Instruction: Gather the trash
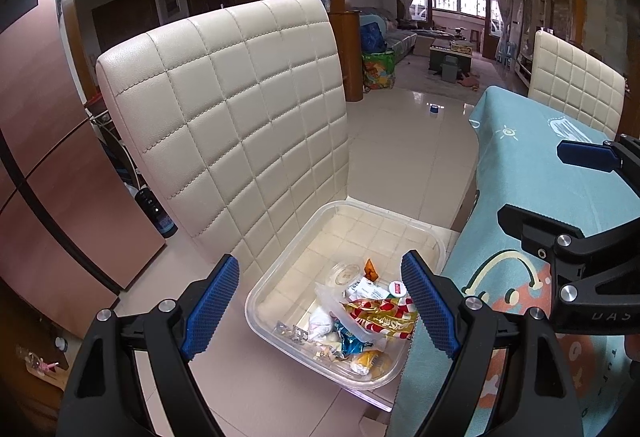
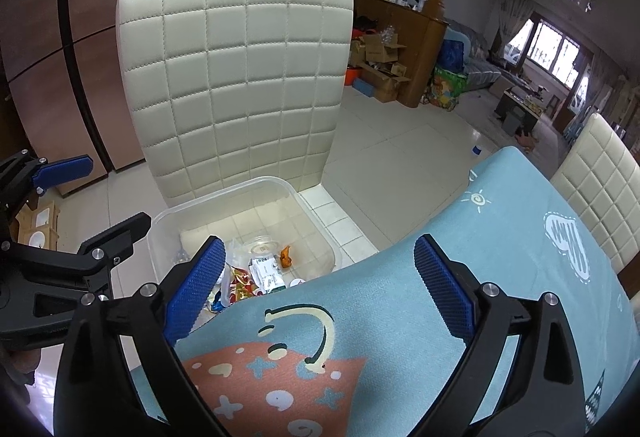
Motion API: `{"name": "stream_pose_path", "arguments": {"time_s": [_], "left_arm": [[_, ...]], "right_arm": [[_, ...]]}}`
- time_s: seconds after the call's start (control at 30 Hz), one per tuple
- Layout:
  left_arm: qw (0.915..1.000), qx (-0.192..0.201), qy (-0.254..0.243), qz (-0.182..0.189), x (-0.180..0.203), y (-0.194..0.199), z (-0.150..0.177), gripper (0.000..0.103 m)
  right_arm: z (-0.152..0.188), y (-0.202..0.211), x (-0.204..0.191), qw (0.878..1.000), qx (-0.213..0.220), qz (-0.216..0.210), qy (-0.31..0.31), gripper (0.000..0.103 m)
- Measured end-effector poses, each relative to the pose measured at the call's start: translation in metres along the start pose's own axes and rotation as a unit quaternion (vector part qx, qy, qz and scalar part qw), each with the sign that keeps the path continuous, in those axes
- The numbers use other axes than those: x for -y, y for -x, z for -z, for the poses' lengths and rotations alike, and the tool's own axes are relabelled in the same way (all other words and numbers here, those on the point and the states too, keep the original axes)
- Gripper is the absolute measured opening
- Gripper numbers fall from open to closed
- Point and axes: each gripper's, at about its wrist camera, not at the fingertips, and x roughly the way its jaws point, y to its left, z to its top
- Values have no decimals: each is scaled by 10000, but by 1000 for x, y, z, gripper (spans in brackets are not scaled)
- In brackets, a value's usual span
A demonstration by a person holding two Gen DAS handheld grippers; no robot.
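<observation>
A clear plastic bin (image 1: 360, 207) (image 2: 224, 193) stands on the seat of a cream quilted chair (image 1: 240, 109) (image 2: 240, 77). Inside lies trash: a red and yellow snack bag (image 1: 380, 317), white wrappers (image 2: 266, 271), a clear cup lid (image 1: 346, 273) and an orange scrap (image 1: 370, 269) (image 2: 286, 257). My left gripper (image 1: 320, 301) (image 2: 120, 191) hovers open above the bin's near side with nothing between its blue pads. My right gripper (image 2: 320, 285) (image 1: 532, 183) is open and empty too, over the edge of the table beside the bin.
The table wears a light blue cartoon cloth (image 1: 520, 165) (image 2: 500, 237), which hangs over the bin's right edge. A second cream chair (image 1: 572, 81) (image 2: 600, 173) stands at the table's far side. Tiled floor (image 1: 400, 141) lies beyond, brown cabinets (image 1: 60, 157) to the left.
</observation>
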Motion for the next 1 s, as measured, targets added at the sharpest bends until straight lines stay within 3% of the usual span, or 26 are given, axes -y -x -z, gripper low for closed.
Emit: {"name": "stream_pose_path", "arguments": {"time_s": [0.6, 1.0], "left_arm": [[10000, 67, -9, 24, 4, 5, -7, 81], [9986, 416, -154, 296, 32, 31, -18, 81]], "right_arm": [[-2, 10, 7, 9997, 124, 182, -135, 95], [3, 60, 36, 9930, 328, 880, -712, 99]]}}
